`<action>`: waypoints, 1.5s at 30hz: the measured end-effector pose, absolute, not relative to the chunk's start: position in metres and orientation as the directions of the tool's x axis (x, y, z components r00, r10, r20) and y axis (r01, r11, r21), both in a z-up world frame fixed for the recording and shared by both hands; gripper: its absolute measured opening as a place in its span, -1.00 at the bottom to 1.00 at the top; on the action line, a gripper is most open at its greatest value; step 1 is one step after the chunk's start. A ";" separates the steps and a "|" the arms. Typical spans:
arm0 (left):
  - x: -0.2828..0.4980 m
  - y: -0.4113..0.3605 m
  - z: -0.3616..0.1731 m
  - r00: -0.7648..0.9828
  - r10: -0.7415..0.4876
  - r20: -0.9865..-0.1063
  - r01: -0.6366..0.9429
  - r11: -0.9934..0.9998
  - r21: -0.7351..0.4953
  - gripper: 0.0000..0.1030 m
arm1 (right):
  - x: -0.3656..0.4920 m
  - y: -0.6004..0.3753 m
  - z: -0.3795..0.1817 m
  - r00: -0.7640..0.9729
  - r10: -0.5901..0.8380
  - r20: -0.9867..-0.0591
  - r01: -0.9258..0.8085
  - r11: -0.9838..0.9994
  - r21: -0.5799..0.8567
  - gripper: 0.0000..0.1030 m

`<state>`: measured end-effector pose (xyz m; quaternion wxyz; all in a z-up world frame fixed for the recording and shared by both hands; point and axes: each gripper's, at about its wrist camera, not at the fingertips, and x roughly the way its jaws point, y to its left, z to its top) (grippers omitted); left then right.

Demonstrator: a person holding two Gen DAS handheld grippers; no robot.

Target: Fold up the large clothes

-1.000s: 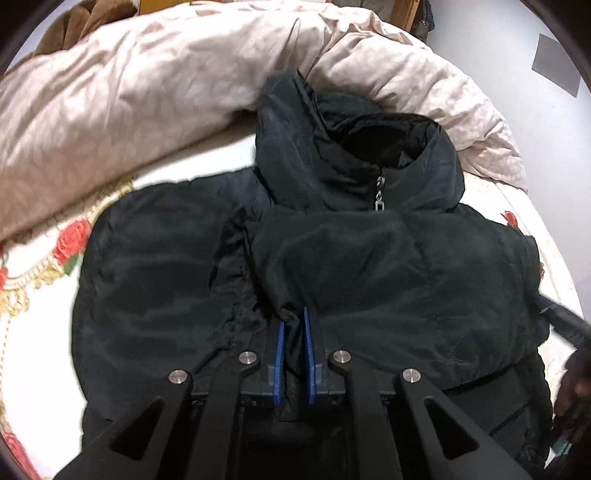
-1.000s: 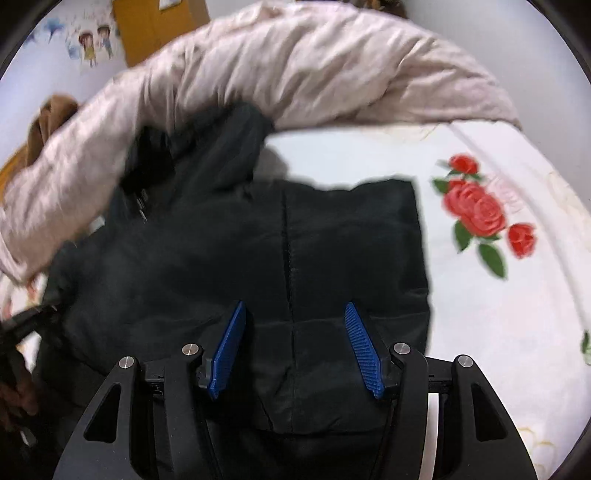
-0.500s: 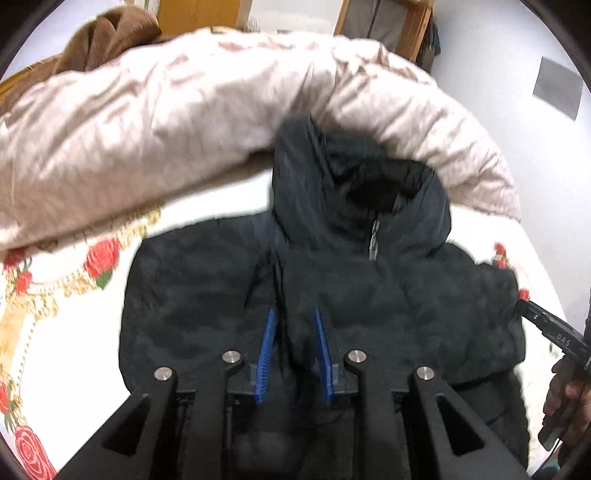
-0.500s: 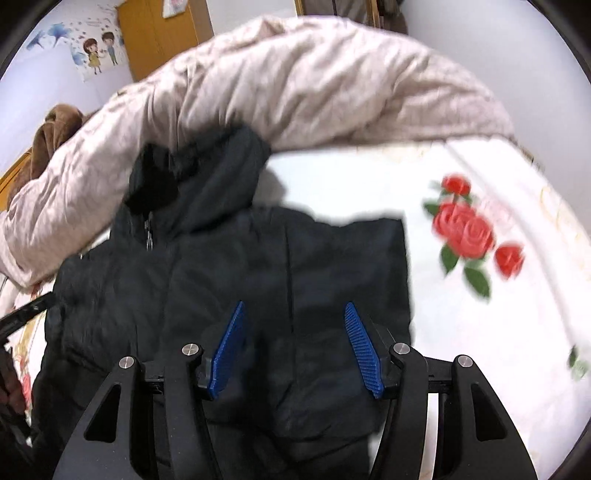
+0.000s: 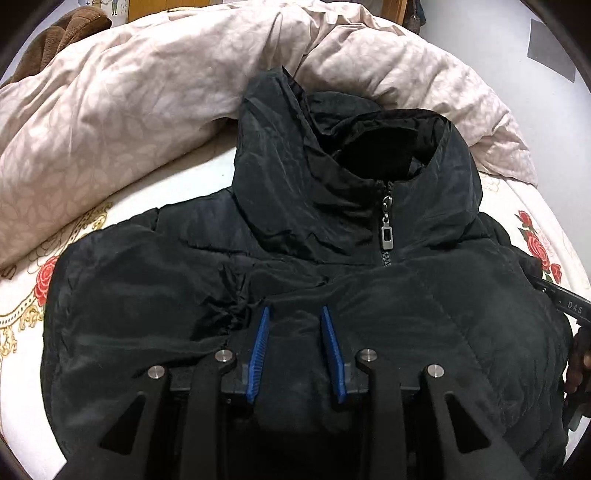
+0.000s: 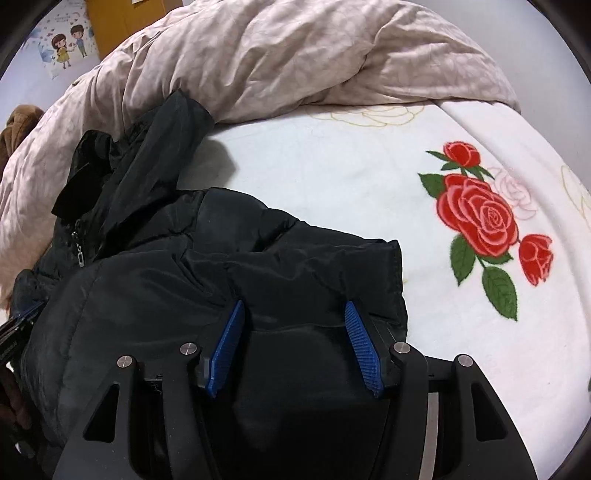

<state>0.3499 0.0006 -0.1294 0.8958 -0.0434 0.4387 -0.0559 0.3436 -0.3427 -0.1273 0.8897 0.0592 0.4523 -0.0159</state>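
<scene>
A black puffer jacket (image 5: 369,295) lies face up on the bed, zipped, its silver zipper pull (image 5: 387,236) below the open collar (image 5: 373,155). My left gripper (image 5: 293,312) hovers low over the jacket's chest. Its jaws are opening, and black fabric lies between the blue pads without being pinched. In the right wrist view the jacket (image 6: 166,295) shows its right side, with the edge near the right pad. My right gripper (image 6: 293,306) stands open and wide, its tips down on that side with fabric between them.
A rumpled pale pink duvet (image 5: 147,92) is heaped along the far side of the bed. The white sheet with red roses (image 6: 332,177) lies bare to the jacket's right. A brown garment (image 5: 66,33) sits at the far left. A hand (image 5: 580,354) shows at the right edge.
The left jaws were shut on a fold of the jacket and have come apart. Both grippers drew back from the jacket, then moved in close again. The right jaws kept their width.
</scene>
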 end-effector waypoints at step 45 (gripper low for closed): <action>0.120 0.012 -0.020 0.633 -0.150 -0.759 0.060 0.988 -0.145 -0.37 | 0.119 -0.242 -0.013 0.724 -0.018 -0.690 0.056 0.998 0.032 0.10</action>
